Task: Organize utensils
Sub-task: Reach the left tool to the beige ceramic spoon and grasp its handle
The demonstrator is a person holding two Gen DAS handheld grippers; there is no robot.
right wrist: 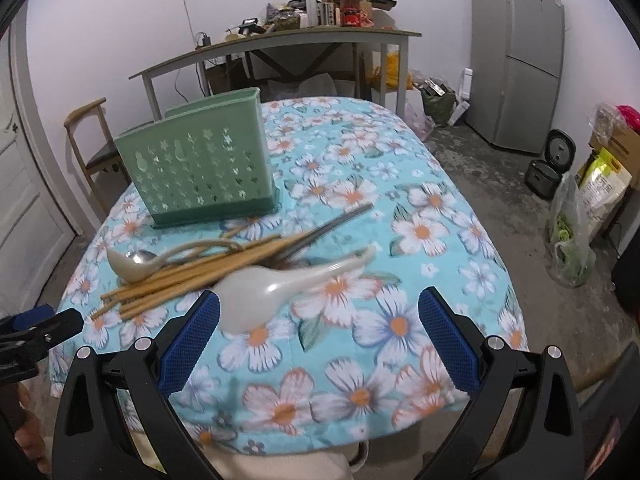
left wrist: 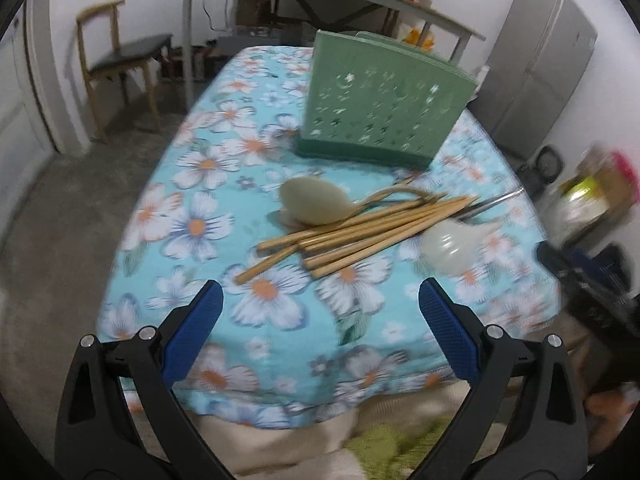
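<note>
Right wrist view: both grippers, right gripper (right wrist: 319, 336) and left gripper (left wrist: 320, 330), gape empty; the glossy ceramic spoon (right wrist: 276, 285) near the table's (right wrist: 460, 216) front edge looks slippery, brittle, best pinched at its handle.

Chopsticks (left wrist: 360, 228) before green holder (left wrist: 384, 108)

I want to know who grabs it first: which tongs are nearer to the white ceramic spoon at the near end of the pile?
Right. The right tongs hang open just short of the white ceramic spoon, its bowl by their left finger. The left tongs, also open, sit further left, facing the chopsticks.
</note>
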